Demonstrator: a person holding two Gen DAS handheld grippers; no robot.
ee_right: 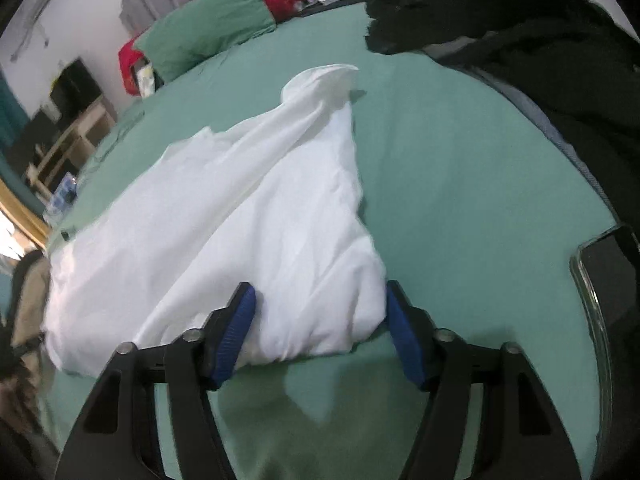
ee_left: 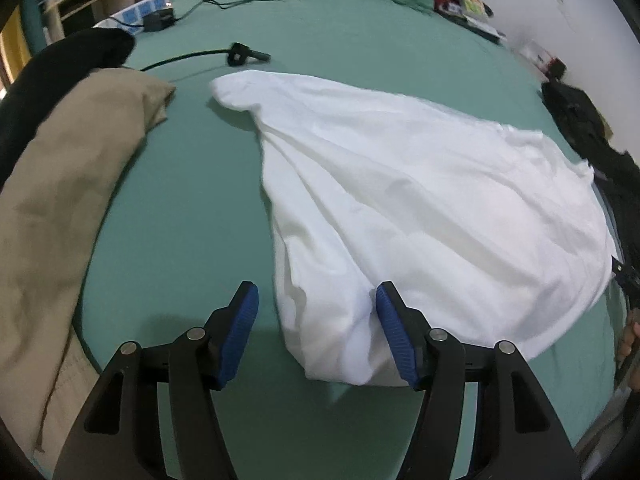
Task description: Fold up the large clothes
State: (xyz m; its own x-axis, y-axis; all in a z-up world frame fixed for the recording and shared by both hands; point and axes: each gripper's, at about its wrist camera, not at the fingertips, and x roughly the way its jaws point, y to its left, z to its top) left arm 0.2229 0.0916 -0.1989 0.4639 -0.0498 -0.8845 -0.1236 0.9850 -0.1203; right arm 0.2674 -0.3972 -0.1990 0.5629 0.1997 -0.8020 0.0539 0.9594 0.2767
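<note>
White garment [ee_left: 420,200] lies rumpled on the green bedsheet [ee_left: 192,208], its near end between the spread jaws of both grippers. The left gripper [ee_left: 318,300] is released, with cloth just beside its right pad. The right gripper [ee_right: 320,300] also stands apart, cloth bunched between its pads without being pinched. The left wrist view alone shows a tan garment [ee_left: 68,200] beside the white one, a black cable [ee_left: 192,56] beyond it and a charger [ee_left: 158,20]. The right wrist view alone shows black clothing [ee_right: 540,48] heaped nearby, a phone [ee_right: 612,280] at the bed's edge and a green pillow [ee_right: 208,28].
</note>
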